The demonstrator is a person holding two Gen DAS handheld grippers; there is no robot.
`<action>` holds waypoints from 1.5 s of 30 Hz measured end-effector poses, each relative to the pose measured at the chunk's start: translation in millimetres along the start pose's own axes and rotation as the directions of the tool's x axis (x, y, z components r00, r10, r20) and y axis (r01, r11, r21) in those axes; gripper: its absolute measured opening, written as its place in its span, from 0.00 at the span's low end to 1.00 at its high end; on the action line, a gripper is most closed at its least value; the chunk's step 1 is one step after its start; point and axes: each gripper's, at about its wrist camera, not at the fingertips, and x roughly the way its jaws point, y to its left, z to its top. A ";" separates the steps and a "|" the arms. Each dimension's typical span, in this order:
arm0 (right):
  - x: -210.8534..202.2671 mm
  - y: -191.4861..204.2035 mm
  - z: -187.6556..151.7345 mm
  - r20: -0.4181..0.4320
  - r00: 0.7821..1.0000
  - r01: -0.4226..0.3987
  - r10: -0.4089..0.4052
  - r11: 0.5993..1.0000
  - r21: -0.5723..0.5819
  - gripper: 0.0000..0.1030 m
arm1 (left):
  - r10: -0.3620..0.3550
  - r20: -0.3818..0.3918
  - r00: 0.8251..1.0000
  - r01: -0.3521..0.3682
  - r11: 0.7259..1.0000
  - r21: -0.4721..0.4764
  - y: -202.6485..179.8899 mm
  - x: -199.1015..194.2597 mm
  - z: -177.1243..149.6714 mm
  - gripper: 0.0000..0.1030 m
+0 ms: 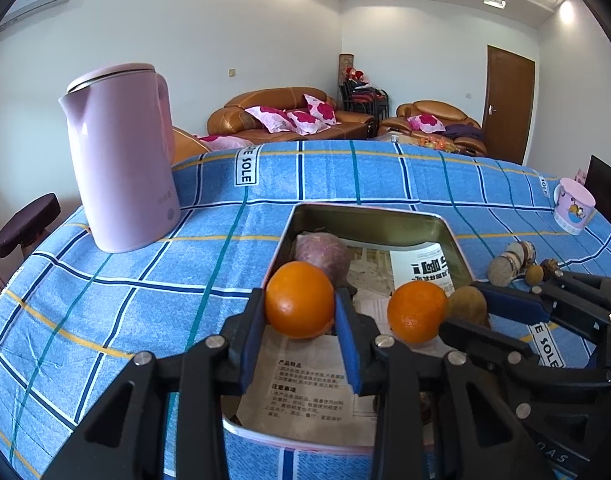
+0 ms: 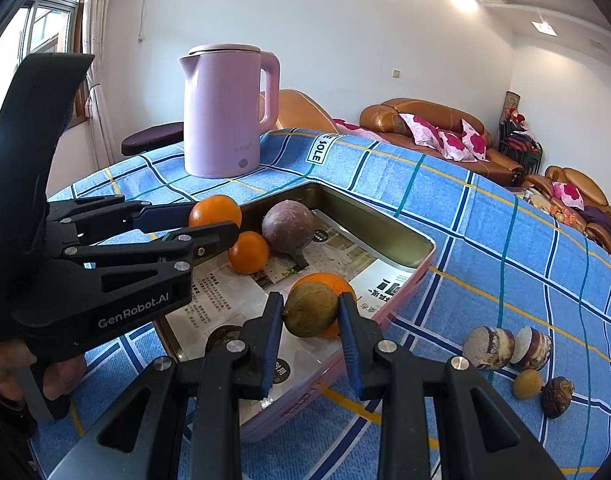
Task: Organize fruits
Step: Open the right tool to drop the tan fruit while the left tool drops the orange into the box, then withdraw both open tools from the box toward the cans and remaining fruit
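My left gripper (image 1: 300,312) is shut on an orange (image 1: 299,300) above the metal tin (image 1: 369,216); it shows from the side in the right wrist view (image 2: 213,224). My right gripper (image 2: 310,316) is shut on a brown-green round fruit (image 2: 310,309) over the tin's near rim (image 2: 385,312); it shows in the left wrist view (image 1: 465,306). In the tin, on printed paper, lie a purple round fruit (image 2: 288,227), a second orange (image 2: 248,253) and a third orange (image 2: 337,284) behind the held fruit.
A pink kettle (image 2: 225,112) stands at the table's far left. Beside the tin on the blue checked cloth lie cut round pieces (image 2: 507,347), a small yellow fruit (image 2: 527,384) and a brown nut-like fruit (image 2: 557,396). A pink mug (image 1: 572,206) stands far right.
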 end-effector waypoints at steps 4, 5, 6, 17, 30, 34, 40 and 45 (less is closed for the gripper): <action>0.1 0.1 0.3 -0.001 1.000 0.004 -0.004 1.000 0.001 0.29 | -0.002 0.026 1.000 0.002 1.000 0.006 -2.4 -5.5 -0.4 0.37; 0.2 0.3 0.3 -0.001 1.000 0.005 -0.005 1.000 0.001 0.29 | 0.002 0.029 1.000 -0.002 1.000 0.008 -3.0 -6.8 -0.3 0.39; 0.0 0.2 0.3 -0.001 1.000 0.007 -0.007 1.000 0.001 0.29 | 0.005 0.031 0.999 -0.005 1.000 0.010 -3.4 -7.3 -0.4 0.42; 0.4 1.6 -0.1 -0.001 1.000 0.022 -0.022 1.000 -0.006 0.41 | 0.004 0.050 0.999 -0.004 1.000 -0.002 -3.8 -11.5 -0.9 0.57; -8.1 -4.5 -2.5 0.018 0.999 0.038 -0.039 0.999 0.014 0.45 | 0.016 0.058 0.998 -0.014 0.999 -0.043 0.7 -18.2 4.8 0.65; -20.0 -17.8 -0.6 0.022 0.996 0.081 -0.082 0.996 0.037 0.45 | -0.005 0.085 0.996 0.009 0.999 -0.050 -7.5 -29.2 17.8 0.71; -48.1 -61.3 -6.9 0.037 0.984 0.168 -0.172 0.982 0.091 0.45 | -0.032 0.104 0.994 0.032 0.999 0.007 -44.1 -34.8 31.5 0.72; -61.5 -105.5 -21.7 0.015 0.965 0.256 -0.261 0.954 0.156 0.45 | -0.079 0.076 0.994 0.076 0.996 0.046 -78.5 -26.6 35.8 0.72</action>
